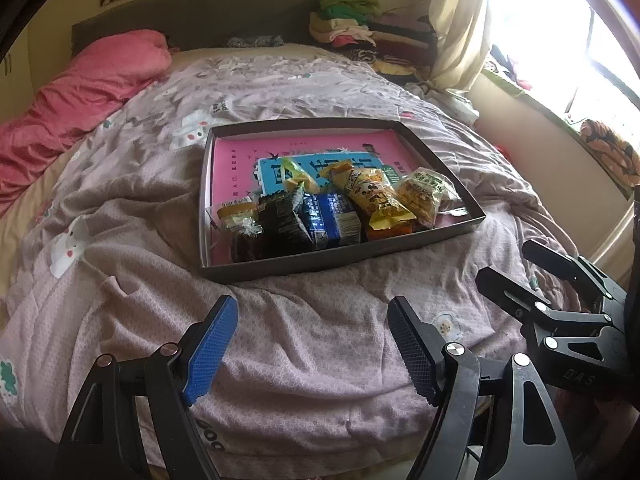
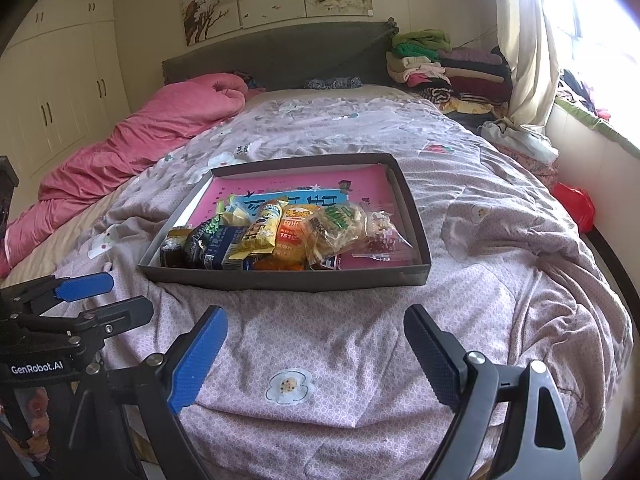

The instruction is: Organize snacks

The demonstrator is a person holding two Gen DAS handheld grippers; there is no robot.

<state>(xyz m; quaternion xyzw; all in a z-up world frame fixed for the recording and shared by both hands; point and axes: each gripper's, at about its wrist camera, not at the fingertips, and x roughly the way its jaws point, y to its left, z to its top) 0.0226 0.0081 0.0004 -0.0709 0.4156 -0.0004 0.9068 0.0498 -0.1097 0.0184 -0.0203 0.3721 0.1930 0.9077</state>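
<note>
I see the snacks (image 2: pixel 280 236) piled in the dark tray (image 2: pixel 288 278) at mid-frame on the bed quilt (image 2: pixel 320 344). My left hand-held gripper (image 1: pixel 310 344) and right hand-held gripper (image 2: pixel 316 356) sit at the bottom of frame, both spread wide with nothing between the pads.

Both wrist cameras look down from the bed's (image 1: pixel 320 340) near end toward the far headboard (image 2: pixel 280 52); the left sits left, both sharing the tray (image 1: pixel 224 268) mid-distance.
</note>
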